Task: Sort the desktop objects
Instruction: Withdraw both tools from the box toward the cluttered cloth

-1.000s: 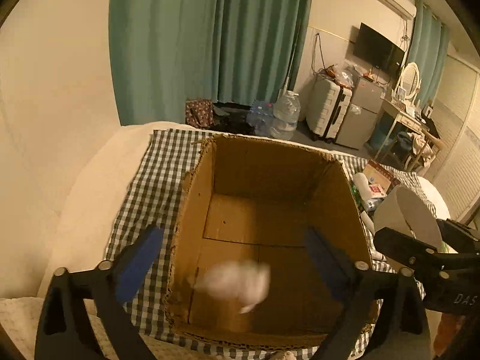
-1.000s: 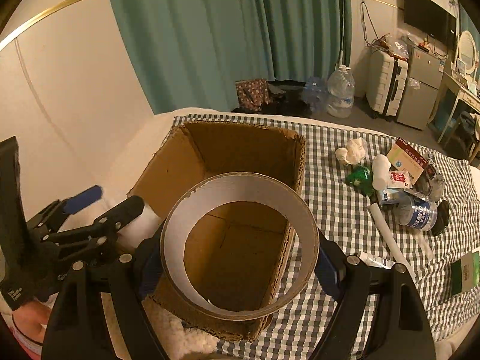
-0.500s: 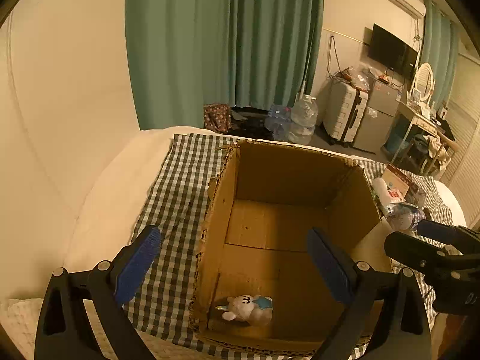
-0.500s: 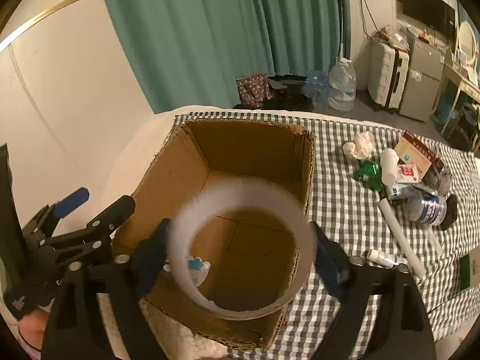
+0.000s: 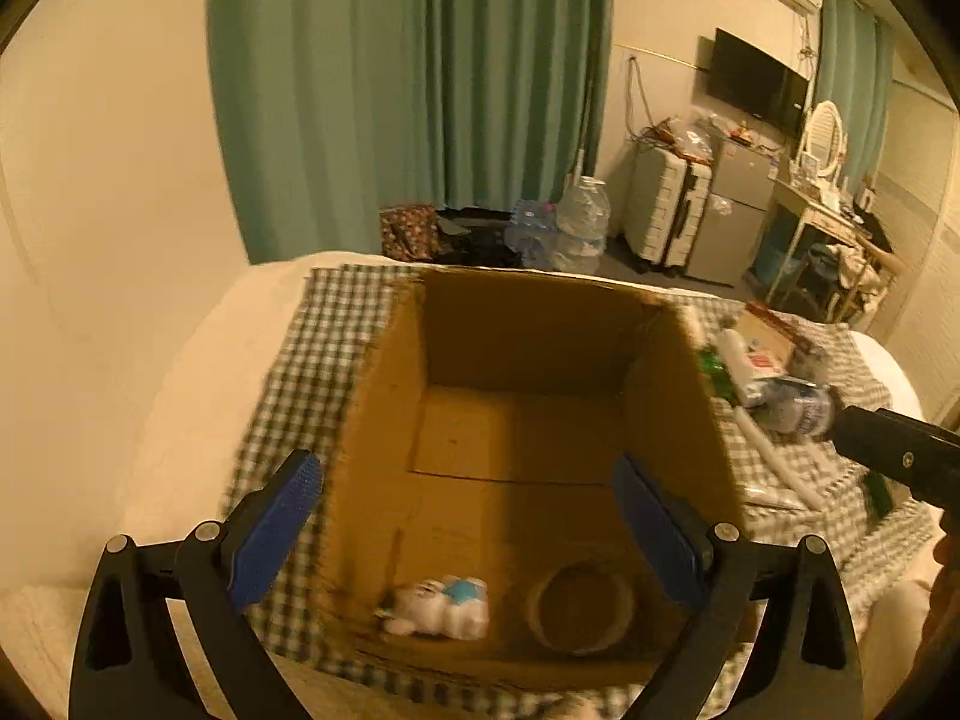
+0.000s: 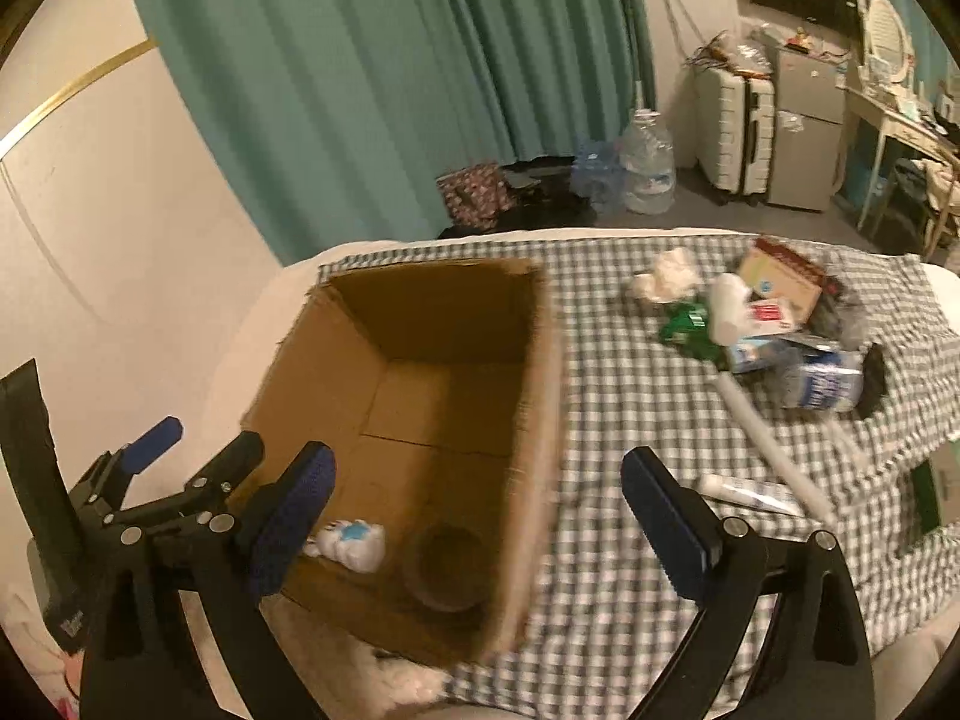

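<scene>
An open cardboard box (image 5: 384, 420) (image 6: 540, 420) stands on a checked cloth. Inside at its near end lie a small white and blue plush toy (image 5: 441, 603) (image 6: 351, 543) and a tape roll (image 5: 579, 606) (image 6: 447, 567). My left gripper (image 5: 468, 528) is open and empty above the box's near end. My right gripper (image 6: 480, 519) is open and empty above the box's near right wall. The left gripper also shows at the left of the right wrist view (image 6: 192, 468).
A pile of loose items lies on the cloth right of the box: a plastic bottle (image 6: 822, 384), a green packet (image 6: 687, 324), a white tube (image 6: 747, 489), a carton (image 6: 780, 279), crumpled tissue (image 6: 669, 273). The bed edge (image 6: 900, 630) is near.
The tape roll left my right gripper and now lies in the box beside the plush toy. My right gripper has moved to the right. The left gripper has lifted slightly.
</scene>
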Motion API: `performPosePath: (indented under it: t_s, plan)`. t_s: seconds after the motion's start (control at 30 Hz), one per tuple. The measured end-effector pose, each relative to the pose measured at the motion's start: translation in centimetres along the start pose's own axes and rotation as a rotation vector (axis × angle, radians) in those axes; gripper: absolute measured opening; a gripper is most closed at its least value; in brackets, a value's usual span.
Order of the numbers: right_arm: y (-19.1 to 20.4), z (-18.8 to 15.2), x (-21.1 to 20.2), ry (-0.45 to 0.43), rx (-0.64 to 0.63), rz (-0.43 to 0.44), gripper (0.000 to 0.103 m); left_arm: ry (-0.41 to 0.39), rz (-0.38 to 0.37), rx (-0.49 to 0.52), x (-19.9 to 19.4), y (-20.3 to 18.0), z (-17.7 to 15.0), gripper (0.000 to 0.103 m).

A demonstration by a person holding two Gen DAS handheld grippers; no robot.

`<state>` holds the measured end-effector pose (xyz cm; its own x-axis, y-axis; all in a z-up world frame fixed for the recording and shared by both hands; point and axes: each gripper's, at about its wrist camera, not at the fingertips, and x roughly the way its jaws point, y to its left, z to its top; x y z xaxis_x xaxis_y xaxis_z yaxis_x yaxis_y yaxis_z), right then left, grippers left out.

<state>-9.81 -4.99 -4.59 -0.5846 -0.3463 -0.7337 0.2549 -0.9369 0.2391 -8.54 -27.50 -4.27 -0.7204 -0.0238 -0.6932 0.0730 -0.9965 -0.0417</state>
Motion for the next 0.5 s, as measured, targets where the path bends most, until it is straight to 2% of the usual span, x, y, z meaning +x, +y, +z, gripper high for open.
performPosePath:
  t_s: [0.13, 0.3, 0.5]
  plan:
    - [-3.5, -0.5, -3.1, -0.048, 0.017, -0.065, 0.097, 0.009, -0.050, 0.004, -1.7, -3.5, 0.0, 0.100]
    - [-7.9, -1.5, -6.0, -0.076, 0.057, -0.101, 0.097, -0.002, -0.060, 0.070, -3.8, -8.8, -0.1, 0.100]
    - [-11.1, -2.4, -8.7, -0.104, 0.055, -0.128, 0.097, 0.008, -0.078, 0.105, -4.9, -13.7, -0.3, 0.100]
